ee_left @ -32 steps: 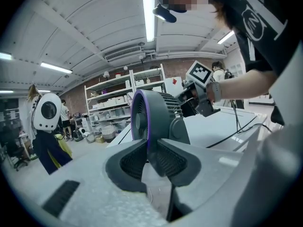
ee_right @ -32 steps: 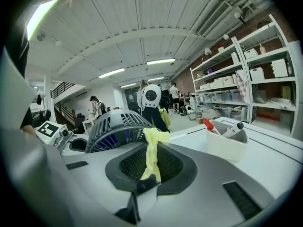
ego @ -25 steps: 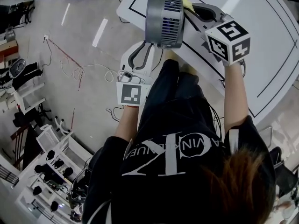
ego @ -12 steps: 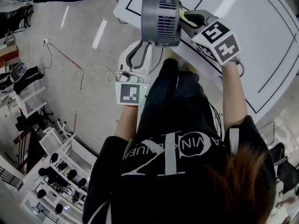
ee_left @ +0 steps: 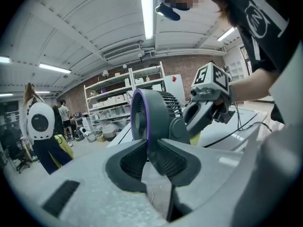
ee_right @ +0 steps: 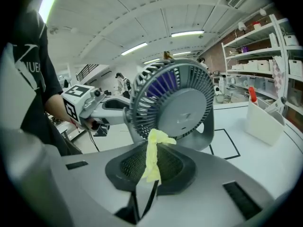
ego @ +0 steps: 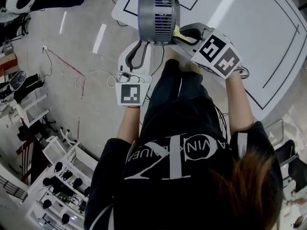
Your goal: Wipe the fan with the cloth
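Grey fan (ego: 158, 16) sits at the white bench's (ego: 268, 32) near corner in the head view, between left claw (ego: 146, 46) and right claw (ego: 181, 34); the left gripper view shows jaws clamped on the fan's edge; the right gripper view shows jaws pinching the yellow cloth (ee_right: 154, 157), its tip against the rear grille

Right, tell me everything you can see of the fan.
The fan is a round, drum-shaped unit in grey plastic, with slatted grilles, purple-blue blades inside, a solid disc at the centre of one face and a grey bracket stand. It sits upright at the edge of the white table. The left gripper clamps its lower rim between its fingers. The yellow cloth, pinched in the right gripper, meets the grille's bottom edge.
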A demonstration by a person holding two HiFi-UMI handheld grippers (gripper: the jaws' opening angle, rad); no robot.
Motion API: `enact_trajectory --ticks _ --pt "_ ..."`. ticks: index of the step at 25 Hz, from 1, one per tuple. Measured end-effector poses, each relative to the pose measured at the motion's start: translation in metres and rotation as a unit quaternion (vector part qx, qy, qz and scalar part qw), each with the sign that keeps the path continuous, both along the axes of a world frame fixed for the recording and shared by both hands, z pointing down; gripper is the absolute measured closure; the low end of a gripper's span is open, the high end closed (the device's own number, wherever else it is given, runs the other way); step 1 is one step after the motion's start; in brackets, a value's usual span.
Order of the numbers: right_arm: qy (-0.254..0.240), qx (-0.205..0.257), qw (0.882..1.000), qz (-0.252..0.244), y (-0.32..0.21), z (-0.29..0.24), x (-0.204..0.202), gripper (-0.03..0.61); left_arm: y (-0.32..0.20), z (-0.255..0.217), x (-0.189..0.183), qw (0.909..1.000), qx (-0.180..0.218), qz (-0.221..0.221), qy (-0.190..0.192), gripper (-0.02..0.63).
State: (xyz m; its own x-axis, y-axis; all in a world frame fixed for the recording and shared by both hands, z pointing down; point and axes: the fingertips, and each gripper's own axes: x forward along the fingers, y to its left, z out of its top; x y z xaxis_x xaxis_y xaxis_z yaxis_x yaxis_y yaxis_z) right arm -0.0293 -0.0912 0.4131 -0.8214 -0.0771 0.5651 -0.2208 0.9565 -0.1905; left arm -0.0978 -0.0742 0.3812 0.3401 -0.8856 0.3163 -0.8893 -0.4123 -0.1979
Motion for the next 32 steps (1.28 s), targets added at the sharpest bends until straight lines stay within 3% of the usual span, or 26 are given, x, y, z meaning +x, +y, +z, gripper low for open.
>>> enact_trajectory --ticks 5,10,19,26,32 --pt "-0.002 0.024 0.999 -0.023 0.012 -0.016 0.000 0.540 0.001 -0.001 -0.001 1.0000 -0.004 -0.004 -0.001 0.540" --pt "-0.040 0.037 0.998 -0.017 0.013 -0.045 0.007 0.540 0.001 -0.003 -0.002 1.0000 -0.002 -0.008 -0.001 0.539" --pt "-0.101 0.075 0.992 0.032 -0.003 -0.080 0.022 0.538 0.002 -0.001 0.001 0.9999 0.002 -0.010 -0.001 0.540" --pt "-0.134 0.053 0.988 0.061 -0.030 -0.075 0.017 0.538 0.001 0.003 0.000 0.9999 0.004 -0.014 0.003 0.540" --pt "-0.137 0.060 0.985 0.087 -0.053 -0.077 0.022 0.540 0.005 -0.001 0.003 0.9999 0.006 -0.009 0.002 0.545"
